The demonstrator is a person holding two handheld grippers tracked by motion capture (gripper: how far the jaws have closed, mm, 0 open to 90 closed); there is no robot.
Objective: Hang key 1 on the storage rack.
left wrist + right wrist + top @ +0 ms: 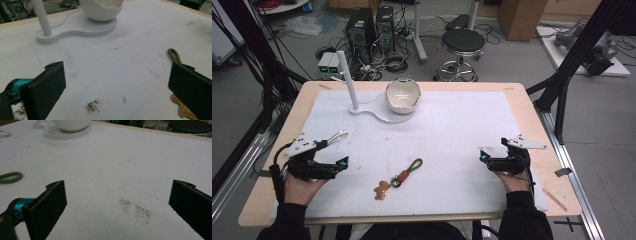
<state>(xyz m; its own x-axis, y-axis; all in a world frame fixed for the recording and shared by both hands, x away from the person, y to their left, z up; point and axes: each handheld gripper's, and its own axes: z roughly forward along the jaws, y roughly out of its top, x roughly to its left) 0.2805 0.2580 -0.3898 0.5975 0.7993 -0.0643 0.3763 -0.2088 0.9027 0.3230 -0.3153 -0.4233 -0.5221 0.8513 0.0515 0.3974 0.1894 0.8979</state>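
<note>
A keychain (399, 179) lies on the white mat (452, 125) near the front middle, made of an olive cord loop (175, 55), an orange piece and a tan leather tag (183, 110). My left gripper (341, 150) rests at the left of the mat, to the left of the keychain; its jaws stand wide apart with nothing between them (115, 87), and the right jaw covers part of the tag. Resting at the right, my right gripper (491, 150) is also open and empty (117, 205), with the olive loop (10, 177) far to its left.
A white stand (377, 112) with an upright post (348, 80) and a white bowl (403, 95) sits at the back of the mat. Black frame struts flank the table. On the floor behind it are a stool (462, 42) and computer towers (369, 30).
</note>
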